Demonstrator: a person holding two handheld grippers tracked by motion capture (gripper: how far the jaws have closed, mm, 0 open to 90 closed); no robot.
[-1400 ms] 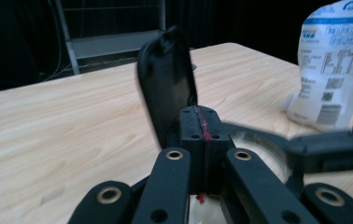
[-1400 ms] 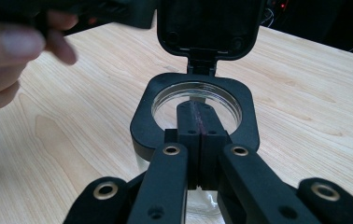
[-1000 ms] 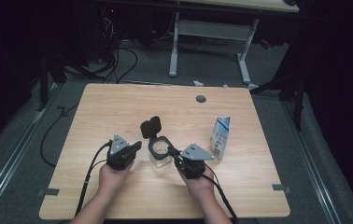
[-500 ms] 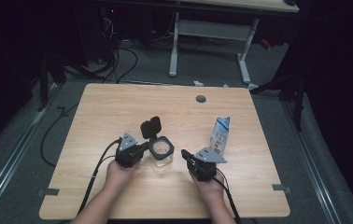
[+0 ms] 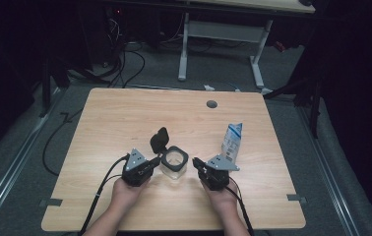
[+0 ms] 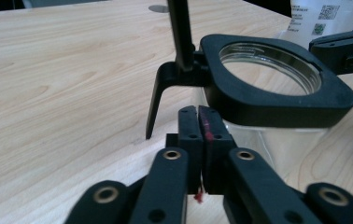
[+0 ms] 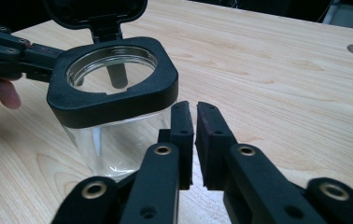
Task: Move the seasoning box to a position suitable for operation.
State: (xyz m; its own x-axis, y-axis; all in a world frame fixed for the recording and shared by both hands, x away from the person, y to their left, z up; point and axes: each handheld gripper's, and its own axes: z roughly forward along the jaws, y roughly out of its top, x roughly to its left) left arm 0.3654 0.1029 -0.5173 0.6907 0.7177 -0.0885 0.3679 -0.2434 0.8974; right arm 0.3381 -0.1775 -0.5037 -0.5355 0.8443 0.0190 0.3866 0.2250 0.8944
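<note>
On the wooden table (image 5: 125,118), a clear square jar (image 5: 174,164) with a black rim and raised flip lid (image 5: 159,139) was flanked by both grippers. Beside it, the left gripper (image 6: 198,122) was held nearly shut, empty; the right gripper (image 7: 194,122), slightly parted after opening, gripped nothing.

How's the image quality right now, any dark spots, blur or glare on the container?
High view: the table is lit, the surroundings nearly black. Left gripper view: the container rim is sharp, the carton behind it washed out. Right gripper view: the clear glass wall shows faint reflections, no strong glare.
</note>
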